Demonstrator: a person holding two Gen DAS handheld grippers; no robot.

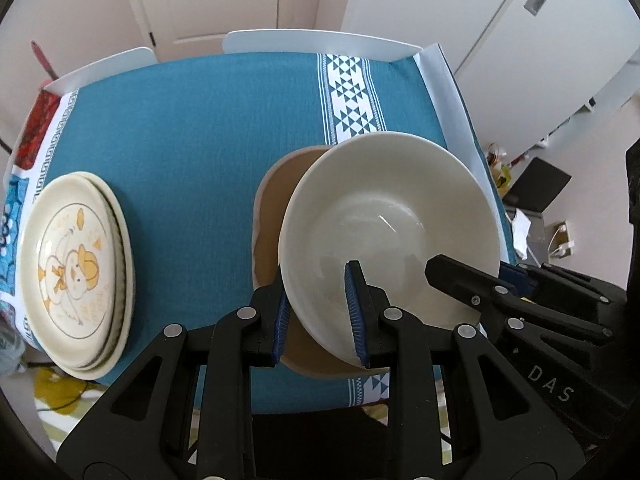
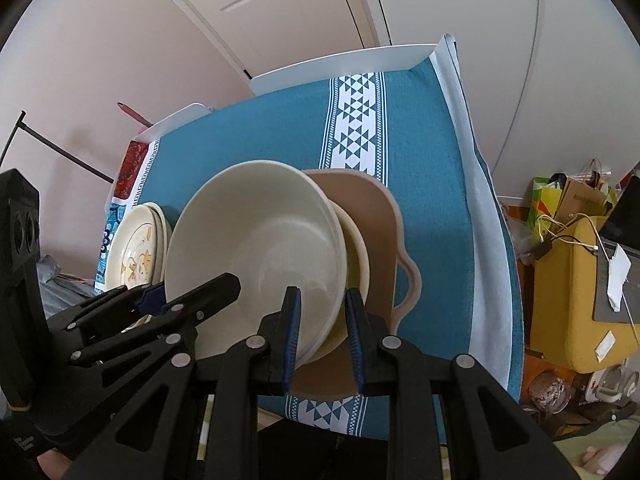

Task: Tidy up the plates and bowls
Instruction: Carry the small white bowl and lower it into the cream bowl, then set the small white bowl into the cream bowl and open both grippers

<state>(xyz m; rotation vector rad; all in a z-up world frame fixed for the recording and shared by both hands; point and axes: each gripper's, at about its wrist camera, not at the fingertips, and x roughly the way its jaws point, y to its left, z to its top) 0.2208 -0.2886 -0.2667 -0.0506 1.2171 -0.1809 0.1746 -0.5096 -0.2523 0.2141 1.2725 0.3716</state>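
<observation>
We held the cream bowl by its rim from both sides: the left gripper pinched the near-left rim, the right gripper the near-right rim, both narrowed onto the wall. It hung just ahead of our fingers, over the tan tray, where a second bowl sat beneath. The stacked plates lay well left.
</observation>
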